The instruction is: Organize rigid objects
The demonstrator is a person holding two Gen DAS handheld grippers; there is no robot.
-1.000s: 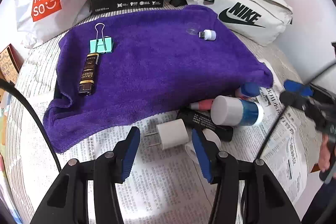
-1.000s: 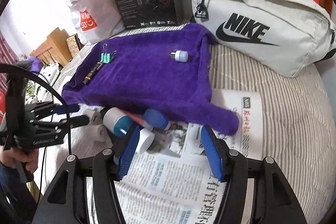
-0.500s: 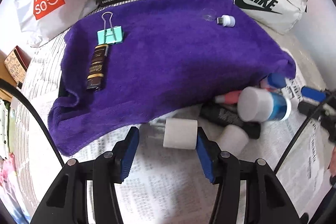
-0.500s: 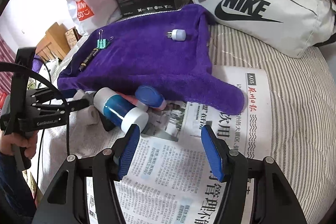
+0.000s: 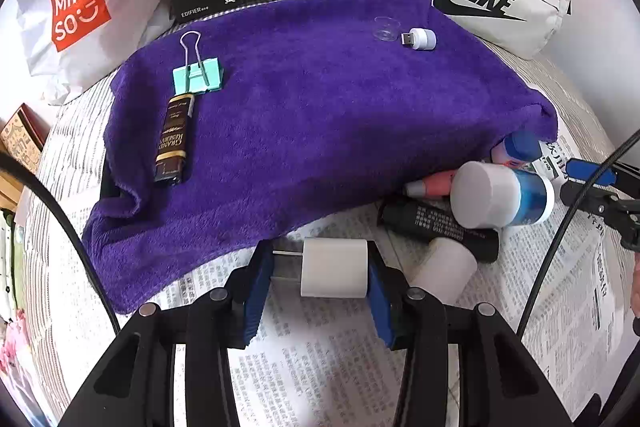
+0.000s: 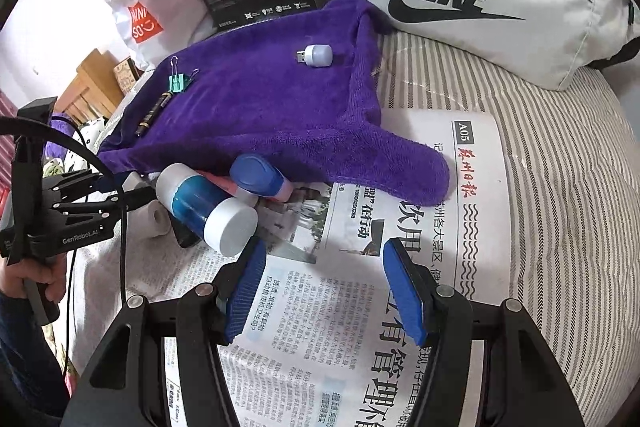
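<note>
Blue fingers (image 5: 260,279) closing — white charger (image 5: 334,269) between

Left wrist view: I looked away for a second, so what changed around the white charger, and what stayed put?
The left claw moved in around the white charger, which now sits between its blue fingers; the jaws are closing, the right pad against its body, the prongs toward the left one. The binder clip, lighter and USB light stayed on the purple towel.
</note>
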